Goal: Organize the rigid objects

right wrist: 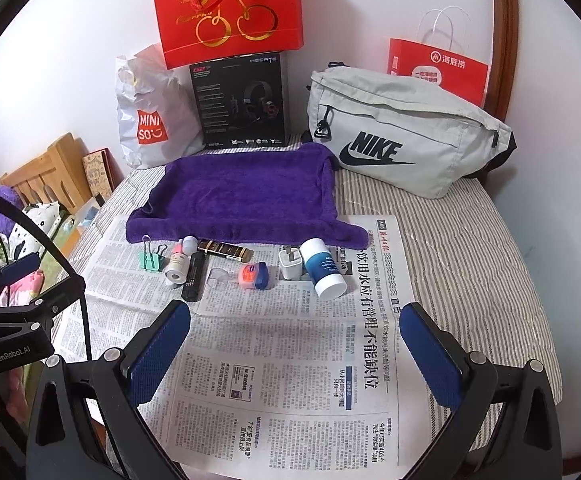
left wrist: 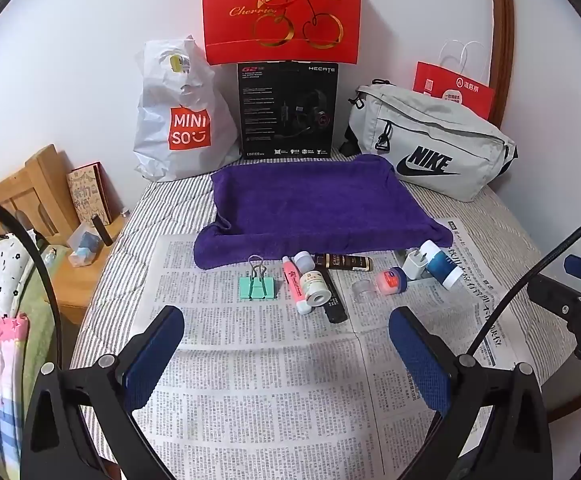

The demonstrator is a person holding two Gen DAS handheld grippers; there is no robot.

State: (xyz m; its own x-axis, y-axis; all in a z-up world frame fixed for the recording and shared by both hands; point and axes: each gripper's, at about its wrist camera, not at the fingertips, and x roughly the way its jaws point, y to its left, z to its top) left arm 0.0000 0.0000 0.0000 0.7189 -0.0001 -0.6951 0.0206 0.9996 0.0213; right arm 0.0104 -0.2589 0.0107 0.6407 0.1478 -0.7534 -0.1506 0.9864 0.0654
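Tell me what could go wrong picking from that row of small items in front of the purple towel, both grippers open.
The white bottle, pink tube and black stick lie pressed together; closing the left gripper on one may nudge or drag its neighbours. The blue-and-white bottle lies on its side and could roll when the right gripper touches it. The clear tape roll is faint against the newspaper, so it is easily missed.

Newspaper point(left wrist: 274, 380) print too small to read — red cherry bag point(left wrist: 281, 8) top cut off.
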